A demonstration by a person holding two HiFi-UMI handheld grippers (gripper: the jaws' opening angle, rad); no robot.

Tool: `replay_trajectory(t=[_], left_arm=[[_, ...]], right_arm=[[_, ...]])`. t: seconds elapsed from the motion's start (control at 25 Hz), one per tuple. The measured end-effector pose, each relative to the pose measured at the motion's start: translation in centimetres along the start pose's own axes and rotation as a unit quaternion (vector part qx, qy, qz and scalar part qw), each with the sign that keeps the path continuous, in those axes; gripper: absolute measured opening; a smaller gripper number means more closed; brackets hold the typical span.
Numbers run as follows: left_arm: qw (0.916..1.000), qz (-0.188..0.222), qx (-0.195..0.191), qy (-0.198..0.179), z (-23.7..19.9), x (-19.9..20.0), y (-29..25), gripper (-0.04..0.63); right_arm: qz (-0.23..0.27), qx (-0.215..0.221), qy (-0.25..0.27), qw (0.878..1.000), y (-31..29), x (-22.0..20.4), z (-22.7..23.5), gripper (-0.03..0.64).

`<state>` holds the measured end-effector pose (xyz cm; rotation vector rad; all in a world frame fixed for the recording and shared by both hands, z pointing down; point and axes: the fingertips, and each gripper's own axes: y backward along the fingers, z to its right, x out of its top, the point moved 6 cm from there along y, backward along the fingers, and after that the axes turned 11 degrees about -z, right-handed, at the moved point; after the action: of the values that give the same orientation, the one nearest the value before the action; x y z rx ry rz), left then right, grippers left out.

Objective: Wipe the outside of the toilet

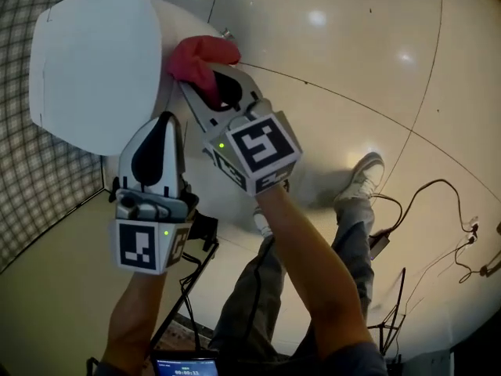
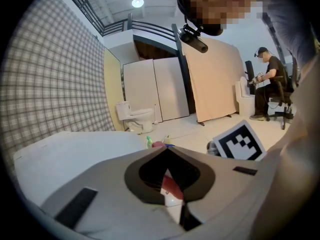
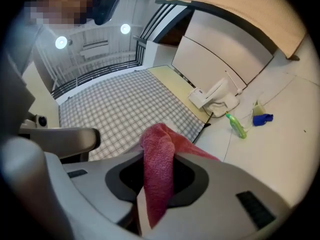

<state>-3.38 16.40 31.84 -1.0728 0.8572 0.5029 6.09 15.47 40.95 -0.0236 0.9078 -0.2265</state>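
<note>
The white toilet [image 1: 94, 61] fills the upper left of the head view, seen from above. A red cloth [image 1: 200, 57] is bunched against its right side, and my right gripper [image 1: 201, 84] is shut on it. In the right gripper view the cloth [image 3: 157, 169] hangs out between the jaws. My left gripper [image 1: 166, 117] hovers at the toilet's near edge, a little left of the right one; its jaws meet with nothing held. In the left gripper view the toilet's white top [image 2: 65, 156] lies at lower left, with the left gripper [image 2: 167, 150] shut above it.
A checkered wall [image 1: 31, 178] stands left of the toilet. The person's shoe [image 1: 362, 175] and cables [image 1: 438, 202] lie on the tiled floor to the right. A second toilet [image 2: 132, 116], a green bottle [image 3: 236, 125] and a seated person [image 2: 267, 84] are farther off.
</note>
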Motion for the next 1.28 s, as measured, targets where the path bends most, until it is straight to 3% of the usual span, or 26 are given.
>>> replay_trajectory(t=[0.2, 0.36, 0.6, 0.8, 0.96, 1.16, 1.28], left_arm=[[0.9996, 0.003, -0.014, -0.022, -0.4, -5.4, 3.3, 0.014], [0.9999, -0.015, -0.004, 0.000, -1.4, -9.9, 5.0, 0.014], [0.9990, -0.029, -0.031, 0.015, -0.5, -11.1, 4.1, 0.014], [0.9977, -0.027, -0.040, 0.048, 0.9, -9.6, -0.1, 0.012], [0.9983, -0.036, -0.036, 0.028, 2.6, -10.3, -5.0, 0.012], [0.9964, -0.054, -0.011, 0.064, 4.9, -14.4, -13.5, 0.012], [0.9954, -0.052, 0.001, 0.081, 4.8, -16.5, -15.9, 0.012]], right_arm=[[0.007, 0.001, -0.009, 1.000, 1.4, -7.3, -5.9, 0.086], [-0.024, 0.011, -0.021, 0.999, 1.5, -12.2, -8.8, 0.086], [-0.039, 0.006, -0.032, 0.999, 1.5, -13.0, -9.0, 0.086], [-0.020, -0.042, -0.015, 0.999, 1.8, -9.4, -1.9, 0.086], [-0.021, -0.048, -0.015, 0.999, 0.7, -7.7, 5.2, 0.086], [-0.037, -0.026, -0.041, 0.998, -2.9, -10.6, 14.8, 0.086], [-0.049, -0.020, -0.054, 0.997, -4.6, -13.3, 18.1, 0.086]])
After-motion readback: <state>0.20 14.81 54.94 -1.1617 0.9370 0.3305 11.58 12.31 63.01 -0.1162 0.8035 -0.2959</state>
